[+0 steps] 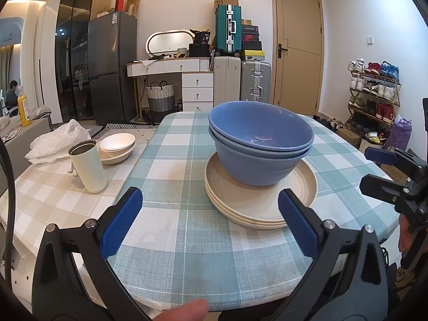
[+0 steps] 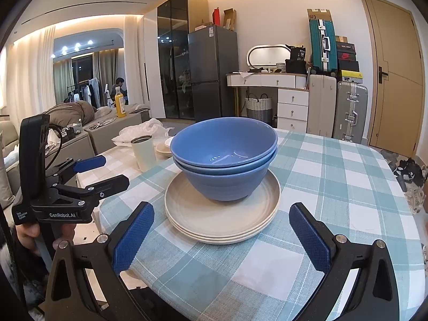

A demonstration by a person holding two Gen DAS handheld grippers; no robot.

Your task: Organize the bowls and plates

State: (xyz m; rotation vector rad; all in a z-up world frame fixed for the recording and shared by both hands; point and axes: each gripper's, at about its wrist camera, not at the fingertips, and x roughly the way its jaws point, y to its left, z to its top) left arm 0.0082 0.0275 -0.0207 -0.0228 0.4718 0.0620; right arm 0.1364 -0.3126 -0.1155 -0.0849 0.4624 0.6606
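Note:
Two nested blue bowls [image 1: 256, 160] [image 2: 224, 182] stand upright on a stack of three cream plates [image 1: 240, 203] [image 2: 203, 214], on a teal checked tablecloth [image 1: 187, 240]. My left gripper [image 1: 208, 200] is open and empty, hovering over the cloth just before the stack's near left side. My right gripper [image 2: 221, 211] is also open and empty, its fingers spread wide on either side of the plates' near rim without touching them. Each gripper shows in the other's view: the right gripper [image 1: 367, 168] at the stack's right, the left gripper [image 2: 115, 170] at its left.
On the beige checked cloth to the left stand a white tumbler [image 1: 88, 165] [image 2: 144, 152], stacked white bowls [image 1: 117, 145] and a crumpled plastic bag [image 1: 56, 141]. The table's near edge [image 1: 214, 303] runs below the grippers. A thumb [image 1: 184, 311] shows at the bottom.

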